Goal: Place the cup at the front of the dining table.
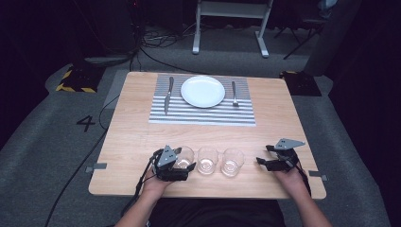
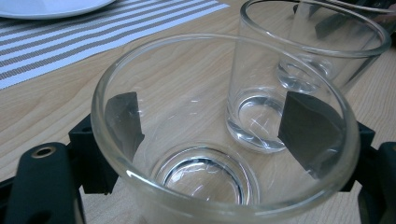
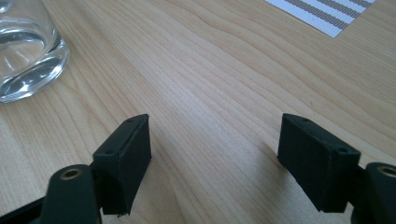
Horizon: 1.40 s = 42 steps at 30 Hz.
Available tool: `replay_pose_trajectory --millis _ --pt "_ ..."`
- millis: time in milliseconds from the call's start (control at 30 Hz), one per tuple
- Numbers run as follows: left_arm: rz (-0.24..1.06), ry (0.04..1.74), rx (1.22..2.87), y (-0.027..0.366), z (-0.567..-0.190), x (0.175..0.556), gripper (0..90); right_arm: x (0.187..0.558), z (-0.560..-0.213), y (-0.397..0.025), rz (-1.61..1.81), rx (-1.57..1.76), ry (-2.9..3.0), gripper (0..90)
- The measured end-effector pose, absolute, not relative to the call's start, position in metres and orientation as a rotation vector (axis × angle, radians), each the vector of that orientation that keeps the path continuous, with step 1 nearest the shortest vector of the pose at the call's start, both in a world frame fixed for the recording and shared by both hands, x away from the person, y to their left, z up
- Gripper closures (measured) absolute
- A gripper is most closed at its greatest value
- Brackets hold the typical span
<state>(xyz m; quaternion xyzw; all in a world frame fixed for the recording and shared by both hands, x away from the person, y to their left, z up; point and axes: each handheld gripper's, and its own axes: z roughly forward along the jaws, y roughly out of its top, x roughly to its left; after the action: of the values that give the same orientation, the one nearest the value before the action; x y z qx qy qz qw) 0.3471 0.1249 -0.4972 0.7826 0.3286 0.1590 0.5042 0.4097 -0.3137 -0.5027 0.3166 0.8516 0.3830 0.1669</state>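
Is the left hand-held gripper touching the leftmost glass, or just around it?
Cannot tell. In the left gripper view the jaws flank the leftmost glass on both sides, seen through its wall, but contact isn't plain. The left hand-held gripper hides it in the high view.

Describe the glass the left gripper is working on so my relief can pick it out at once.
Start at the striped placemat with the white plate, then drop to the table's near edge, where three clear glasses stand in a row. It is the leftmost glass as the person sees it. Unlike the middle glass and right glass, it sits between the left gripper's black jaws.
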Motion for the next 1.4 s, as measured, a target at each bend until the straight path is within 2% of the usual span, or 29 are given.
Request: replay_pose_trajectory --millis 600,900,1067,1400 --pt "0.426 0.817 1.940 0.122 -0.491 0.345 19.4 0.409 -0.503 -0.314 1.087 0.880 2.422 26.8" --pt "0.452 0.822 1.910 0.127 -0.467 0.343 19.4 0.410 -0.502 -0.314 1.091 0.908 2.428 26.8" --pt "0.422 0.861 1.905 0.130 -0.456 0.351 19.3 0.410 -0.503 -0.314 1.090 0.906 2.422 26.8" --pt "0.477 0.887 1.886 0.139 -0.439 0.369 19.4 0.411 -0.502 -0.315 1.082 0.920 2.410 26.8"
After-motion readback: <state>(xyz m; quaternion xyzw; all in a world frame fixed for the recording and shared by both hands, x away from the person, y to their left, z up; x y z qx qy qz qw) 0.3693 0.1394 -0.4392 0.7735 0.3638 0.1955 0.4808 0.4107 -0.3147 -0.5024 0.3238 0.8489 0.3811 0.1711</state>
